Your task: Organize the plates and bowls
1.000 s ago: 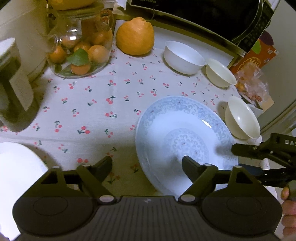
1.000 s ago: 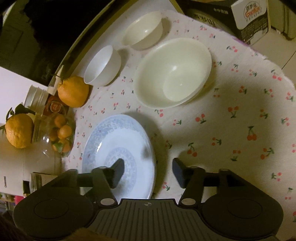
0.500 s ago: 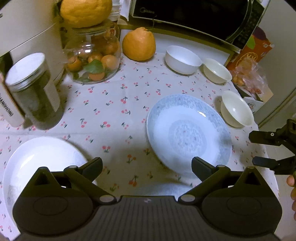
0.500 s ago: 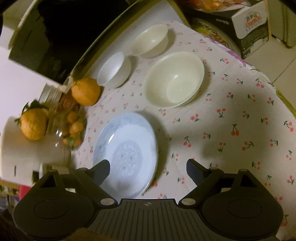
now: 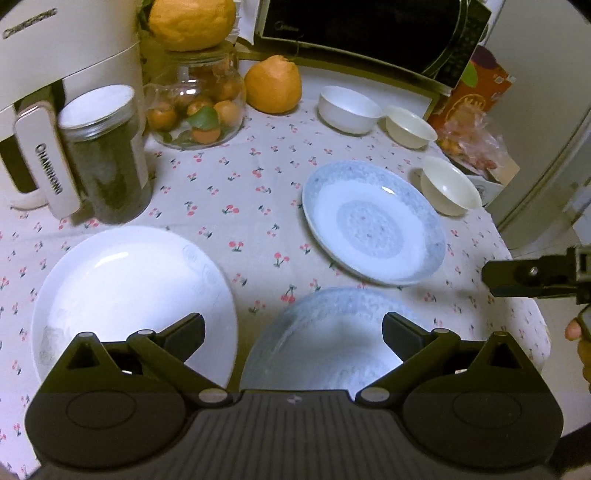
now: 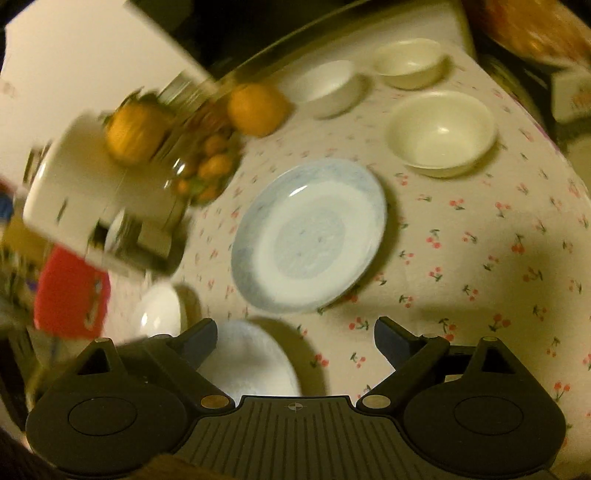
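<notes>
A blue-patterned plate lies mid-table, also in the right wrist view. A second blue plate lies under my open, empty left gripper. A white plate lies at the near left. A white bowl and two cream bowls stand at the far right; the larger cream bowl also shows in the right wrist view. My right gripper is open and empty above the cloth; it also shows at the right edge of the left wrist view.
A dark jar, a white appliance, a glass jar of oranges, a large orange and a microwave line the back. A box and bag sit off the table's right edge.
Both grippers have pulled back and up from the middle blue plate and opened wider. More of the table shows, including the white plate and the second blue plate.
</notes>
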`<action>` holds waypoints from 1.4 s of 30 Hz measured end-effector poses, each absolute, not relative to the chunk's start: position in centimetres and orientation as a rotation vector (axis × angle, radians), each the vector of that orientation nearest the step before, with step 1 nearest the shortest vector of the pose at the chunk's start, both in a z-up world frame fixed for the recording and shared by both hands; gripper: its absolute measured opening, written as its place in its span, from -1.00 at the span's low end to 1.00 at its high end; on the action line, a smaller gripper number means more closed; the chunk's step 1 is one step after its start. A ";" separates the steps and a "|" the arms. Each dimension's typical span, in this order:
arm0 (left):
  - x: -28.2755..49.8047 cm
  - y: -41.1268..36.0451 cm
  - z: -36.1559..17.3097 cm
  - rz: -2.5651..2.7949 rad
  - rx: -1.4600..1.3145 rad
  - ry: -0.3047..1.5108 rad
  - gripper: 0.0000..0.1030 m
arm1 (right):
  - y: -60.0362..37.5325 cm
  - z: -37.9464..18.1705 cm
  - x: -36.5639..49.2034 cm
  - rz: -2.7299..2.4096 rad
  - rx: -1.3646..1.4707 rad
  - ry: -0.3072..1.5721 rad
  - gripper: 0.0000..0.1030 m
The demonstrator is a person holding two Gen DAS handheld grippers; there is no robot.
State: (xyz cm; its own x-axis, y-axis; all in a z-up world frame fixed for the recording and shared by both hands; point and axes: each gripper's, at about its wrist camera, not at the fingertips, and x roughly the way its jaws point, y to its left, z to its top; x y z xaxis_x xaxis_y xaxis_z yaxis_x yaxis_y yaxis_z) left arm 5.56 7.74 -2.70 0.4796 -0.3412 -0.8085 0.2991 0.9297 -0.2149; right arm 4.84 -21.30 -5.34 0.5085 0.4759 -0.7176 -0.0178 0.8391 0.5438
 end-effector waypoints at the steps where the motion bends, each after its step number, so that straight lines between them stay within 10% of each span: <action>1: 5.3 8.0 -2.8 -0.392 -0.050 0.997 0.99 | -20.9 -5.4 4.6 0.323 0.491 1.007 0.82; 19: 0.1 8.5 -3.8 -0.577 0.009 1.066 0.92 | -16.3 -7.0 1.9 0.519 0.242 0.988 0.82; 42: 0.8 11.5 -7.5 -0.491 -0.335 1.136 -0.12 | -15.8 -9.8 2.4 0.535 0.388 1.005 0.78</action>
